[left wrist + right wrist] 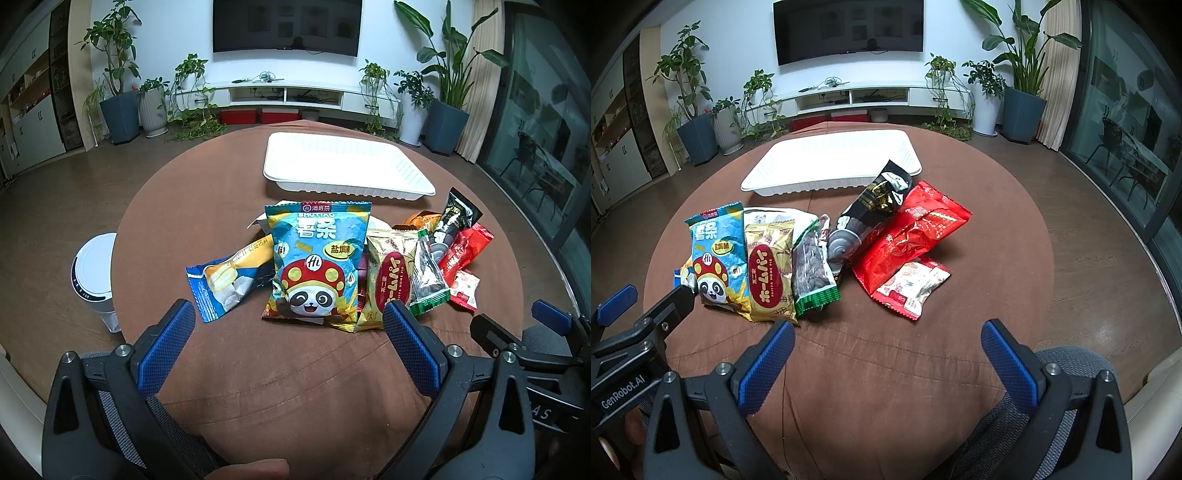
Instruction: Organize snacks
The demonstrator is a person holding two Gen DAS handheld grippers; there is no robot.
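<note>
You have a round table under a brown cloth (229, 206); a white cylindrical appliance (94, 277) stands on the floor at its left; on the far wall hangs a dark television (849, 27) above a low white cabinet (864, 96); potted plants (114, 74) flank both sides; glass doors (1126, 122) line the right.

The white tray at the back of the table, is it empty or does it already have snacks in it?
Empty. The white tray shows only its bare ribbed inside in both views; every snack packet lies on the brown tablecloth in front of it.
</note>
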